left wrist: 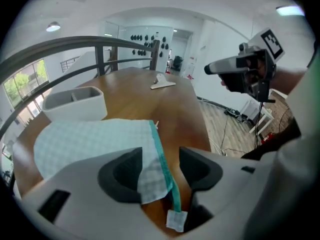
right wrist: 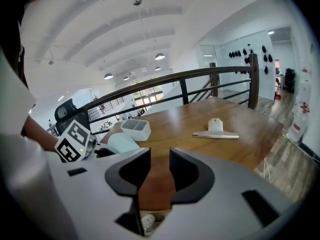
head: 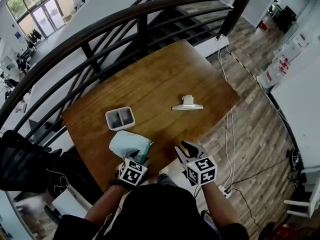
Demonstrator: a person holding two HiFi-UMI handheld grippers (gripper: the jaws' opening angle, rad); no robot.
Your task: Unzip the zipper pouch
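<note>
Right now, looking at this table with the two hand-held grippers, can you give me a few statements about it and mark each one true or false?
1. A corner of the pouch lies between the jaws of the left gripper. True.
2. The right gripper holds the white clip. False: its jaws stand apart with nothing between them, and the clip lies on the table, farther out.
3. The white container has two compartments. True.
4. The pouch sits inside the white container. False: it lies on the table beside the container, nearer the person.
</note>
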